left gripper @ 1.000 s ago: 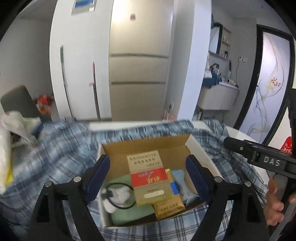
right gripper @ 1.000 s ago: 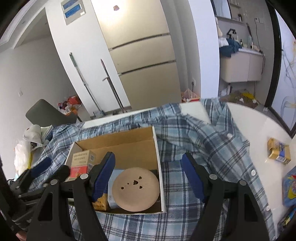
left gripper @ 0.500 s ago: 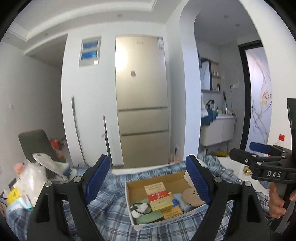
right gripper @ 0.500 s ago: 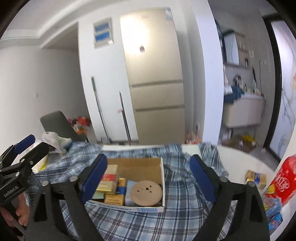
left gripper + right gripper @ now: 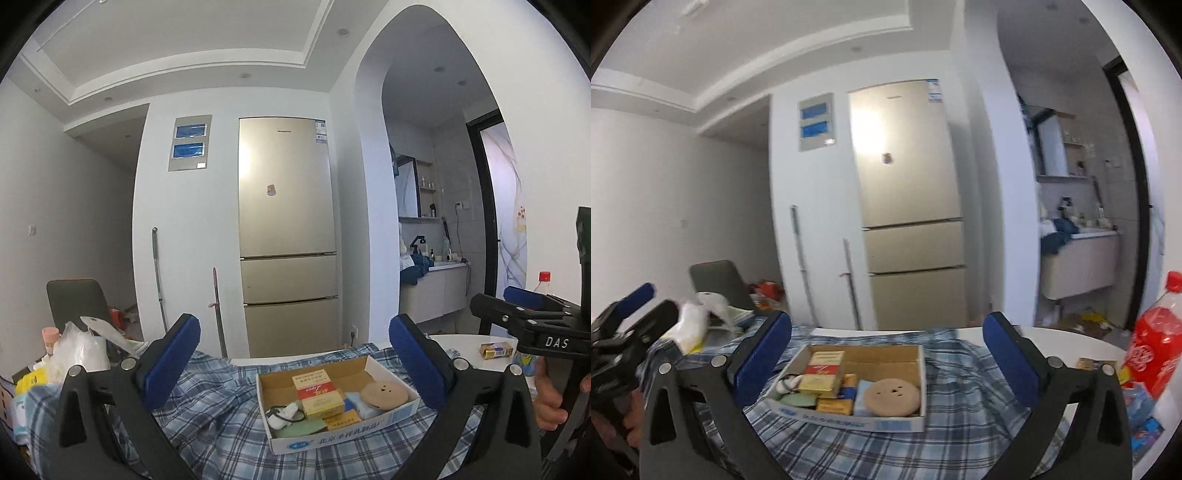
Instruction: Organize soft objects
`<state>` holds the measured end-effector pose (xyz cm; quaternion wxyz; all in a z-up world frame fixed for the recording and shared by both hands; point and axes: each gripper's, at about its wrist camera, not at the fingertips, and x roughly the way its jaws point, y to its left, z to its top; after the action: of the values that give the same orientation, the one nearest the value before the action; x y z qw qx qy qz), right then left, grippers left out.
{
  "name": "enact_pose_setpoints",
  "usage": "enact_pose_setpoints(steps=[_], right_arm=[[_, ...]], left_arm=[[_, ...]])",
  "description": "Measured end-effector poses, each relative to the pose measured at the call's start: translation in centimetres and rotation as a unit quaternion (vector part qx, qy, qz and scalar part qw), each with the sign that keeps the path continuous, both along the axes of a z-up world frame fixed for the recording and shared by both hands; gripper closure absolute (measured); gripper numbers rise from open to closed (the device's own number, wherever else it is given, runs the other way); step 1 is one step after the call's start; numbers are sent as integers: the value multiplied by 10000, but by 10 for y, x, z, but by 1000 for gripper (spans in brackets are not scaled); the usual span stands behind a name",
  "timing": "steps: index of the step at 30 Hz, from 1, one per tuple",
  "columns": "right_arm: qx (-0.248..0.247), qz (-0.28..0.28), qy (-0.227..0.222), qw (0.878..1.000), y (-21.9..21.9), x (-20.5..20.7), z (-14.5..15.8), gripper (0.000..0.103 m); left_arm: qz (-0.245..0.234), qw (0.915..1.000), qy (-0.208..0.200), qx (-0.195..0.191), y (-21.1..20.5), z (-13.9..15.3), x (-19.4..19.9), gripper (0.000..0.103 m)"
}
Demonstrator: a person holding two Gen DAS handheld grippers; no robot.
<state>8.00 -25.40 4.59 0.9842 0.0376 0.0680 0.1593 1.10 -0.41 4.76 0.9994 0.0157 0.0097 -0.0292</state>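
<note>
A cardboard box (image 5: 341,424) is seen at lower centre, on a plaid shirt (image 5: 221,424) spread over the tabletop (image 5: 465,341); a refrigerator (image 5: 286,236) stands behind.

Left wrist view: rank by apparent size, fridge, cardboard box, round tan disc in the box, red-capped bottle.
1. Fridge, largest by far, though farthest away.
2. Cardboard box.
3. Round tan disc.
4. Red-capped bottle: only its top shows behind the right gripper, so its rank is unsure.
</note>
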Motion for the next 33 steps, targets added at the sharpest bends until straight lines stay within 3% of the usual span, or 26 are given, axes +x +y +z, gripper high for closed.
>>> enact_pose_setpoints(steps=[10, 13, 33], right_arm=[[-371, 58, 42, 9993, 7, -1, -50, 0], [-305, -18, 23, 9995, 3, -3, -49, 0], [-302, -130, 108, 9994, -2, -2, -49, 0]], left_arm=[[100, 9997, -3, 231, -4, -49, -3, 0], [62, 9993, 72, 358, -10, -53, 0, 0], [-63, 9998, 88, 178, -6, -54, 0, 0]])
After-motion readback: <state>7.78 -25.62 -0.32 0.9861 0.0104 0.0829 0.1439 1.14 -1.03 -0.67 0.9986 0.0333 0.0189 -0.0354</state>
